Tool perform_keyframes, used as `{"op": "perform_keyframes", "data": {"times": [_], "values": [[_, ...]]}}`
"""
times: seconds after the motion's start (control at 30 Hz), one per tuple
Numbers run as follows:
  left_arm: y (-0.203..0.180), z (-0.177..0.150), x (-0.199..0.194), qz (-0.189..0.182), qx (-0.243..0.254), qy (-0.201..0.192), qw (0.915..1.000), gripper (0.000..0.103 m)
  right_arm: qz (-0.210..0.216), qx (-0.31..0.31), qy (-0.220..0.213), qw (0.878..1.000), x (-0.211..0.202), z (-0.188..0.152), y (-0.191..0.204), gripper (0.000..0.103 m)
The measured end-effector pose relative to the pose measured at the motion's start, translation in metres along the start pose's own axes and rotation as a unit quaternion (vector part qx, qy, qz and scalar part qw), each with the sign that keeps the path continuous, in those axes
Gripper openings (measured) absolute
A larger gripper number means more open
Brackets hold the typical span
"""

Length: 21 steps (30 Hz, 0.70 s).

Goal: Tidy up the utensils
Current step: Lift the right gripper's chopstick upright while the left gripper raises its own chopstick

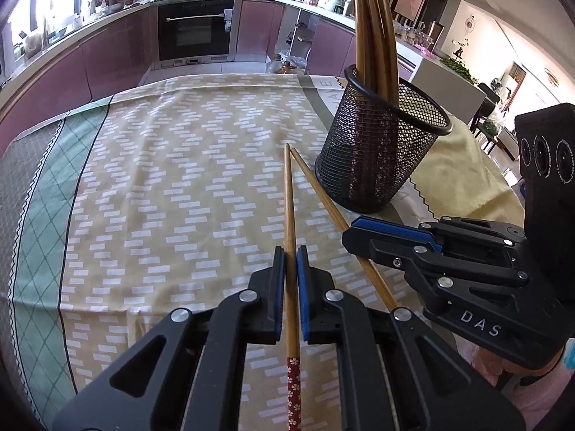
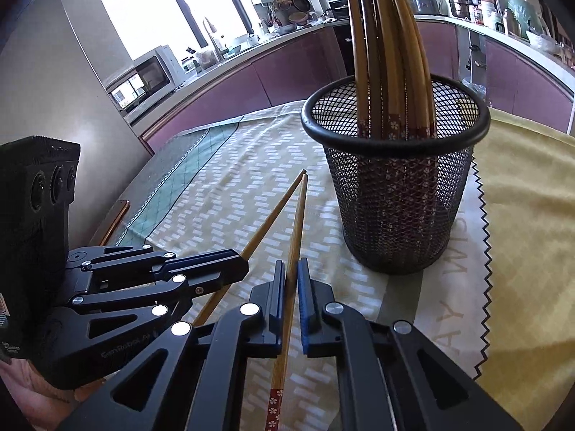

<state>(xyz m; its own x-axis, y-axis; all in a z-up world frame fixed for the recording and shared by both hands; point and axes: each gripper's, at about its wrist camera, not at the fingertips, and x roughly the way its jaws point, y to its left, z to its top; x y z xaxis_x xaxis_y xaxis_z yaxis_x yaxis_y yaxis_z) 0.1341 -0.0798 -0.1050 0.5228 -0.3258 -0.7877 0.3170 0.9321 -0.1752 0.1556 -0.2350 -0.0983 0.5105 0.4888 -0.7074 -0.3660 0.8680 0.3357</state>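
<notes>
A black mesh holder [image 1: 381, 143] stands on the tablecloth with several wooden chopsticks upright in it; it also shows in the right wrist view [image 2: 395, 194]. My left gripper [image 1: 291, 251] is shut on a wooden chopstick [image 1: 289, 194] with a red flowered end, tip pointing forward. My right gripper [image 2: 291, 265] is shut on a second such chopstick [image 2: 298, 222]. The two chopstick tips nearly meet just left of the holder. The right gripper [image 1: 354, 231] shows in the left wrist view, and the left gripper [image 2: 240, 262] shows in the right wrist view.
The table carries a yellow patterned cloth [image 1: 179, 179] with a green and grey border at the left. A plain yellow cloth [image 2: 532, 215] lies right of the holder. Kitchen cabinets and an oven [image 1: 196, 30] stand behind the table.
</notes>
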Motion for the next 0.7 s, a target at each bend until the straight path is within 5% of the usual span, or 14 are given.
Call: {"op": "perform_keyframes", "data": {"times": [0.7], "values": [[-0.006,0.002,-0.033,-0.023,0.000,-0.033,0.9992,0.007,0.022,-0.015,-0.039,0.999,-0.029,-0.001,0.012,0.005]]}}
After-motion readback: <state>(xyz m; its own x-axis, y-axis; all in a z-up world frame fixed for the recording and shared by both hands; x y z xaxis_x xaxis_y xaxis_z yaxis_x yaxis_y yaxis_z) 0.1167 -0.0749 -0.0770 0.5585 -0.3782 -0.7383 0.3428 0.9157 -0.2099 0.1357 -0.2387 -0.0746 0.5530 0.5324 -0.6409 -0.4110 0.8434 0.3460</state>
